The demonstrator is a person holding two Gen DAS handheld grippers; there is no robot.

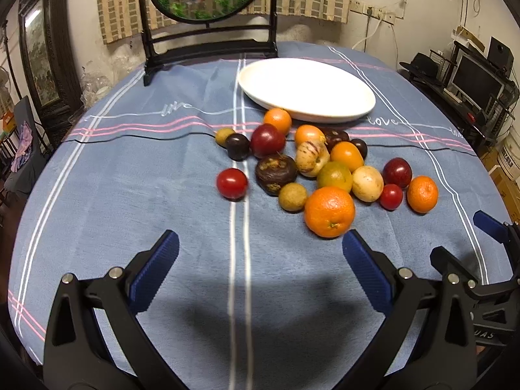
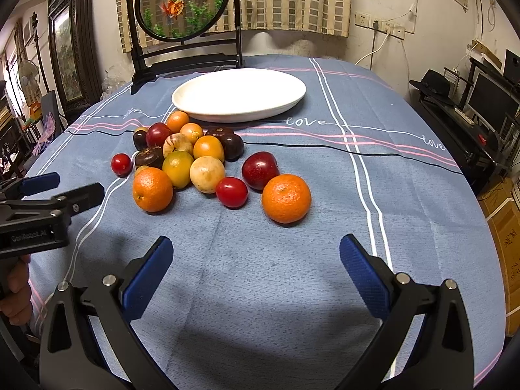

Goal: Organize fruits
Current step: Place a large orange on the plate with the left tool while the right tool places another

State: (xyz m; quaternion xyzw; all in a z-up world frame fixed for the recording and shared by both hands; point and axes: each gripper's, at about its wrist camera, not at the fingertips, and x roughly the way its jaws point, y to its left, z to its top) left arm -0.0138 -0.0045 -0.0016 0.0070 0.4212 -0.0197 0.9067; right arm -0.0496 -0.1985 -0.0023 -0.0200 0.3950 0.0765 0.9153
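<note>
A pile of several fruits [image 1: 312, 162] lies on the blue tablecloth in front of an empty white plate [image 1: 305, 87]; the pile [image 2: 195, 159] and plate [image 2: 239, 92] also show in the right wrist view. Nearest fruits are a big orange [image 1: 329, 211], a red tomato [image 1: 231, 183], another orange [image 2: 286, 198] and a small tomato [image 2: 231, 191]. My left gripper [image 1: 260, 253] is open and empty, short of the big orange. My right gripper [image 2: 256, 260] is open and empty, short of the other orange. Each gripper shows at the edge of the other's view.
A black wooden stand with a round goldfish panel [image 1: 208, 6] stands at the table's back. Shelves with a monitor [image 1: 477, 81] and boxes are right of the table. A framed picture [image 2: 65, 52] leans at the left wall.
</note>
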